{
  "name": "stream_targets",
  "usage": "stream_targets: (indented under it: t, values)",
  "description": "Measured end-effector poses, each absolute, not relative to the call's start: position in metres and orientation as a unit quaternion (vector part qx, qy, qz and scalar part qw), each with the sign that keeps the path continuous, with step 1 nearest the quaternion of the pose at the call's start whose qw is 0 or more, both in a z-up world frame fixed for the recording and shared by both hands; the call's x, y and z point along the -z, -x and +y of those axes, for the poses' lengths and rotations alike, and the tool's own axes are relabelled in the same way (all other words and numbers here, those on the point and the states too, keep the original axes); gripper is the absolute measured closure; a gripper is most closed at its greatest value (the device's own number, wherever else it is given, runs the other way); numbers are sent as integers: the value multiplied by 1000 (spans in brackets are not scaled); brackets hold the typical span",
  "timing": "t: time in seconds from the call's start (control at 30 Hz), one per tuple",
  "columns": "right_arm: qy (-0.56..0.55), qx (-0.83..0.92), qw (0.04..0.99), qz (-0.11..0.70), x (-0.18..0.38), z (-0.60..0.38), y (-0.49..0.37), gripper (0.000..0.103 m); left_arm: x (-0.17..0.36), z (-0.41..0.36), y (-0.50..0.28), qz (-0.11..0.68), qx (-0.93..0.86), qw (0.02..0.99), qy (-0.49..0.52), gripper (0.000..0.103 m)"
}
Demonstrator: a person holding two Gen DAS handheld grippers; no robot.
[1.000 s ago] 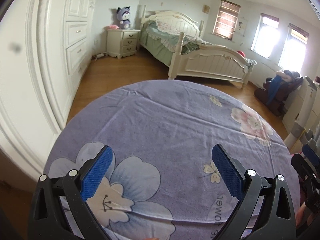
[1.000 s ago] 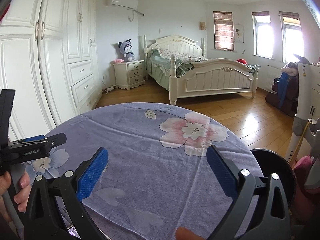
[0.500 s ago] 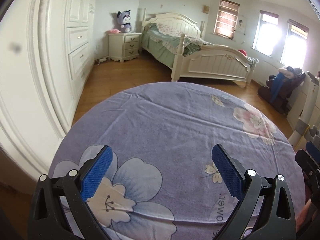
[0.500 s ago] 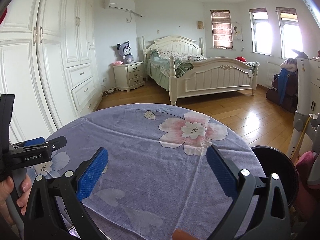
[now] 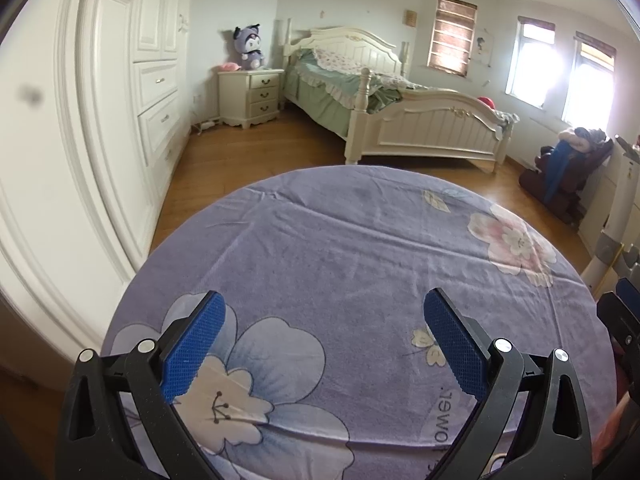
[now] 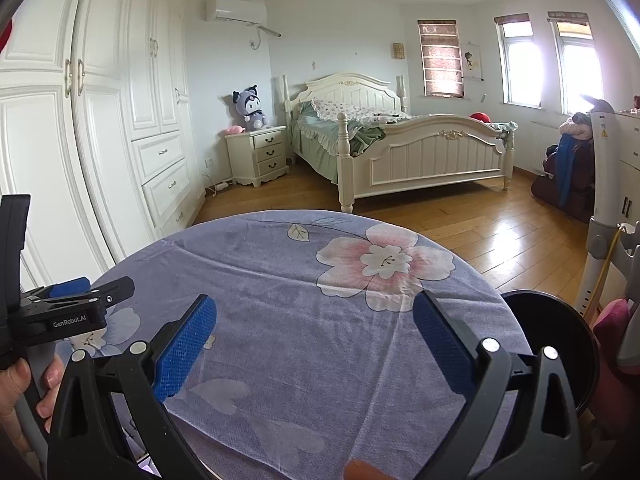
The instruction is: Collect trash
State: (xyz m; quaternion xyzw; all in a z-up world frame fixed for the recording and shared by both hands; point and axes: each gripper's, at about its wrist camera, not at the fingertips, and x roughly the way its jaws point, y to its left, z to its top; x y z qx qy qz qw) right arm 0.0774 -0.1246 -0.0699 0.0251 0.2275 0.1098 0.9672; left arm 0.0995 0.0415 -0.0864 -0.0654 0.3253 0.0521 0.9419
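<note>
A round table under a purple flowered cloth [image 5: 340, 248] fills the foreground; it also shows in the right wrist view [image 6: 288, 292]. No trash shows on it. A black round bin [image 6: 556, 344] stands off the table's right edge. My left gripper [image 5: 324, 344] is open and empty over the near left of the cloth. My right gripper [image 6: 314, 344] is open and empty over the near right. The left gripper also shows at the left edge of the right wrist view [image 6: 76, 308], held by a hand.
White wardrobes [image 6: 100, 140] line the left wall. A white bed [image 6: 400, 148] and a nightstand [image 6: 258, 154] with a plush toy stand at the back. Wooden floor lies between. A white stand [image 6: 604, 216] and a dark chair with clothes [image 6: 568, 168] are at the right.
Both grippers stay open and empty. Both views have tilted up slightly, so the table sits lower in frame.
</note>
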Motion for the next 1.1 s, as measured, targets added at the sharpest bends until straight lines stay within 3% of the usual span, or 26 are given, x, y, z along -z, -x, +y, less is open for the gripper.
stream_targets:
  t: [1.1]
  values:
    - [-32,-111,966,231,71,-124,-78,5,88,45,-105,330,-53,940,65,5]
